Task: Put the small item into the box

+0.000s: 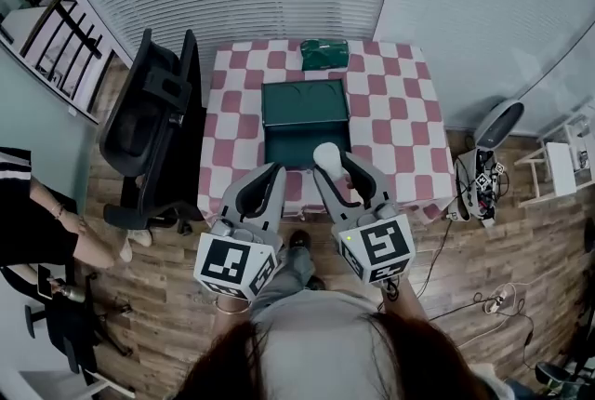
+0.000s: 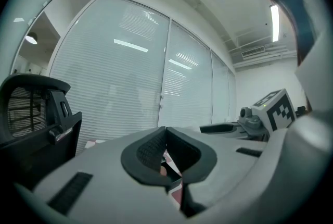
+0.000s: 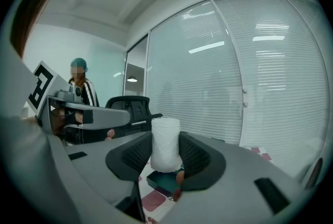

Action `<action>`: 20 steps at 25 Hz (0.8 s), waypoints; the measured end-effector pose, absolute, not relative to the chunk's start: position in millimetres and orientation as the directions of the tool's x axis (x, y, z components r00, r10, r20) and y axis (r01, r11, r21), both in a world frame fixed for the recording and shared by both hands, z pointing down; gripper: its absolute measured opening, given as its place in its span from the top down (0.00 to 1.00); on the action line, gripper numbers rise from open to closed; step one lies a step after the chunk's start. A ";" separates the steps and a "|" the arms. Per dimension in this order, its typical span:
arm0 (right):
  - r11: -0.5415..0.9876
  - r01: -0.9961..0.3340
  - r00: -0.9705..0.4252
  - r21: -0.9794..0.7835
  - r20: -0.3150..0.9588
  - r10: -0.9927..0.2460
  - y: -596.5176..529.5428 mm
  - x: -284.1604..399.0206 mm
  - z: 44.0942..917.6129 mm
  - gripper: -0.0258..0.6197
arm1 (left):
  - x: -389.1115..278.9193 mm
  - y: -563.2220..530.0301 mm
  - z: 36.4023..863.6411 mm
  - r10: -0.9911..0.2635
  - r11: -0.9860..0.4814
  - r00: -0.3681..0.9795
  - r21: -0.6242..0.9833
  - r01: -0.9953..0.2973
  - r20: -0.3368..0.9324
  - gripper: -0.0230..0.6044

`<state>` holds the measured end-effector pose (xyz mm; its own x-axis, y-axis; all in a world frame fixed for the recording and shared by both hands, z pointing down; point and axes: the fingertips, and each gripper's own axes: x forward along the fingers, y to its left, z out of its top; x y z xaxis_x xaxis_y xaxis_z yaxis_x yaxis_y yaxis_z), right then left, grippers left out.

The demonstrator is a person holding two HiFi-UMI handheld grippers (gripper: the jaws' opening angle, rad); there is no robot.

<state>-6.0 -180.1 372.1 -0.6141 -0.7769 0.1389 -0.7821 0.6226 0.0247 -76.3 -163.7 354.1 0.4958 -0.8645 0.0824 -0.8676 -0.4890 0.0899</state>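
A dark green open box [image 1: 306,147] with its lid [image 1: 305,102] raised behind it sits on the red-and-white checked table [image 1: 400,119]. My right gripper [image 1: 333,162] is shut on a small white cylindrical item [image 1: 325,154], held at the box's near right edge; in the right gripper view the white item [image 3: 165,144] stands upright between the jaws, above the box [image 3: 167,181]. My left gripper [image 1: 271,175] hovers over the table's near edge, left of the box, shut and empty [image 2: 165,157].
A small green packet [image 1: 323,53] lies at the table's far edge. A black office chair [image 1: 153,133] stands left of the table. A person [image 1: 37,221] sits at far left. A fan [image 1: 493,124] and cables lie on the wooden floor at right.
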 end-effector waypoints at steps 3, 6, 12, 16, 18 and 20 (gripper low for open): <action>0.623 -0.782 -0.612 0.038 0.149 -0.777 -187.3 -8.1 375.3 0.69 | -77.9 -170.6 354.9 -0.862 -0.494 0.501 0.090 -0.865 0.080 0.95; 0.625 -0.779 -0.612 0.049 0.161 -0.775 -194.4 -10.8 380.3 0.69 | -80.4 -177.4 357.3 -0.860 -0.496 0.504 0.095 -0.863 0.082 0.95; 0.631 -0.771 -0.608 0.087 0.197 -0.769 -209.6 -15.0 393.1 0.69 | -83.7 -190.8 359.3 -0.854 -0.506 0.514 0.097 -0.857 0.081 0.95; 0.642 -0.758 -0.610 0.115 0.222 -0.761 -218.7 -18.6 400.3 0.69 | -86.8 -198.8 359.7 -0.853 -0.508 0.516 0.103 -0.855 0.080 0.95; 0.649 -0.750 -0.612 0.132 0.235 -0.755 -222.6 -21.0 405.5 0.69 | -88.9 -202.4 359.6 -0.852 -0.510 0.518 0.101 -0.854 0.078 0.95; 0.655 -0.741 -0.614 0.146 0.248 -0.749 -226.9 -24.2 411.4 0.69 | -91.9 -206.1 361.0 -0.852 -0.509 0.518 0.104 -0.854 0.080 0.95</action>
